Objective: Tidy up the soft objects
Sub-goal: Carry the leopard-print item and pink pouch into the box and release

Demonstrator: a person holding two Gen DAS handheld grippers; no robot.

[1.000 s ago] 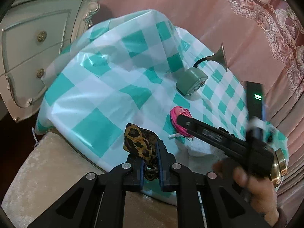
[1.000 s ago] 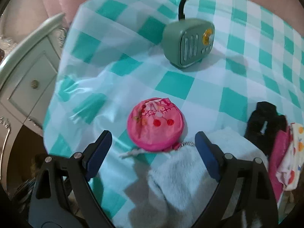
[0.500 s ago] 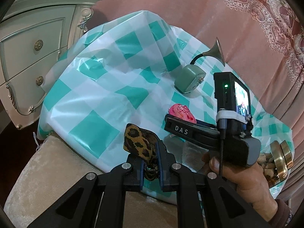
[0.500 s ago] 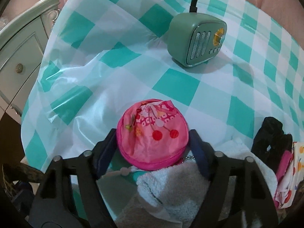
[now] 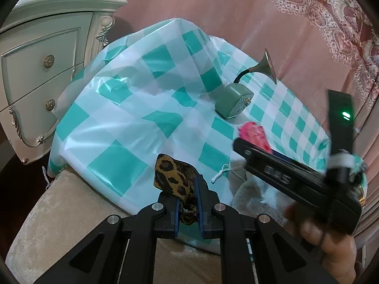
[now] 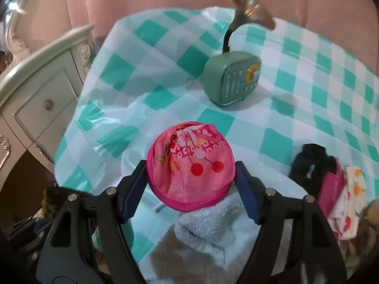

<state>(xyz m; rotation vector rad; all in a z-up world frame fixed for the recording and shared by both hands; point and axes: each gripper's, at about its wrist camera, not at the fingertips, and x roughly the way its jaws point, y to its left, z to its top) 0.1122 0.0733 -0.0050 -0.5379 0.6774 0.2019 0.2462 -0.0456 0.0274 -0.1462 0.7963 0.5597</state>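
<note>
The right gripper (image 6: pixel 190 190) grasps a round pink pouch (image 6: pixel 190 165) printed with cherries, both pads pressed to its sides, above a pale blue towel (image 6: pixel 208 227) at the near edge of a table draped in a teal-and-white checked cloth (image 6: pixel 284 90). The left gripper (image 5: pixel 186 207), at the near left, is clenched on a leopard-print fabric piece (image 5: pixel 174 177). A green horn speaker (image 6: pixel 233 80) stands farther back, and a black, pink and printed pile of soft items (image 6: pixel 329 179) lies to the right.
</note>
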